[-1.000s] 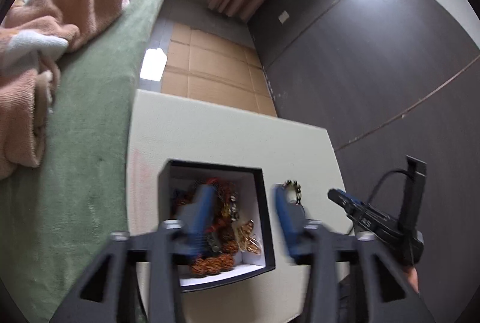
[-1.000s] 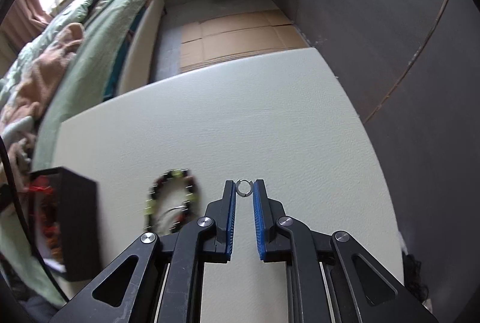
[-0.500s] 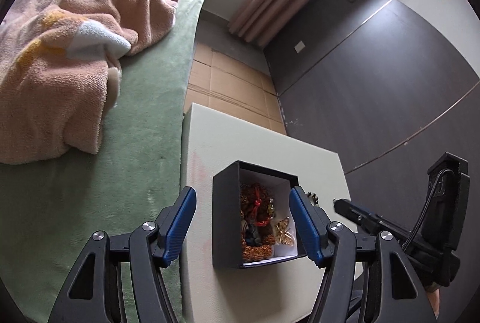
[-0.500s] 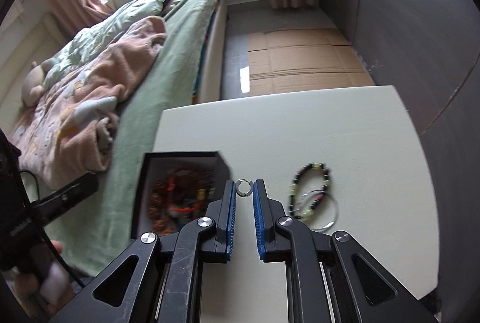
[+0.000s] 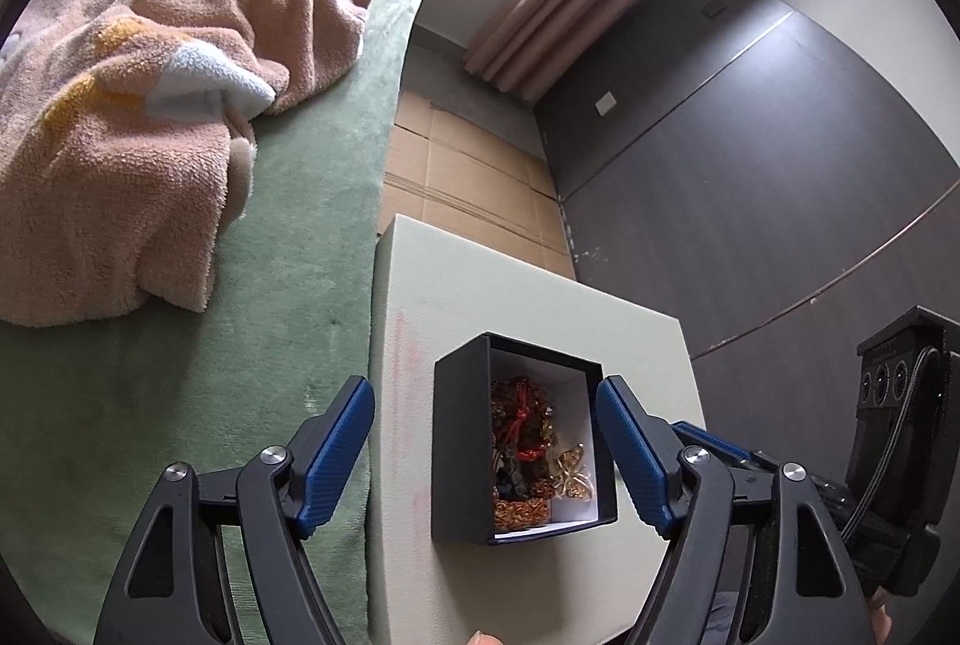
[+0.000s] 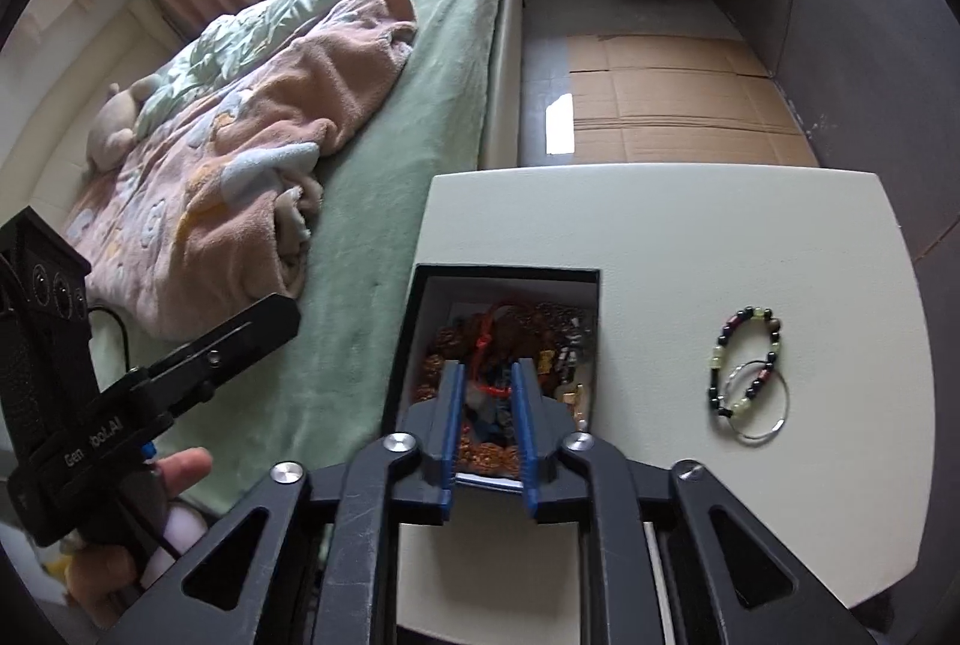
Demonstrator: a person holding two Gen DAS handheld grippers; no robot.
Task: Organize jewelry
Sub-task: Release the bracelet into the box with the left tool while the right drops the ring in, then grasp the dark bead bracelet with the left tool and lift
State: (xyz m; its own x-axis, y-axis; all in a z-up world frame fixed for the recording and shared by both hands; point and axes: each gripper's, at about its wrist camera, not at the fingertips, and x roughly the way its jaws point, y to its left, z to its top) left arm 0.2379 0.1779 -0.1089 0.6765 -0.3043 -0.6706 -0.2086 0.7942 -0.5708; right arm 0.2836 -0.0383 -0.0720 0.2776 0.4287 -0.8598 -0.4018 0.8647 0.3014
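On the pale table [image 6: 690, 249], close to its edge beside the bed [image 6: 420, 117], one black open box [image 6: 423, 321] holds a tangled heap of jewelry [image 6: 510, 339]: red cord, gold chain and dark beads, too jumbled to count. Right gripper [image 6: 486, 423] hangs above the box; its jaws have just been opening and stand slightly parted, nothing pinched between the blue pads. Left gripper [image 5: 486, 456], jaws also just opening, is spread wide, one finger to each side of the box in its view, touching nothing. Two loose pieces lie well apart from the box: one beaded bracelet [image 6: 747, 363] overlapping one thin silver ring bangle [image 6: 759, 405]. One pink blanket [image 5: 150, 135] lies crumpled on the bed; flattened cardboard [image 6: 678, 105] covers the floor beyond.
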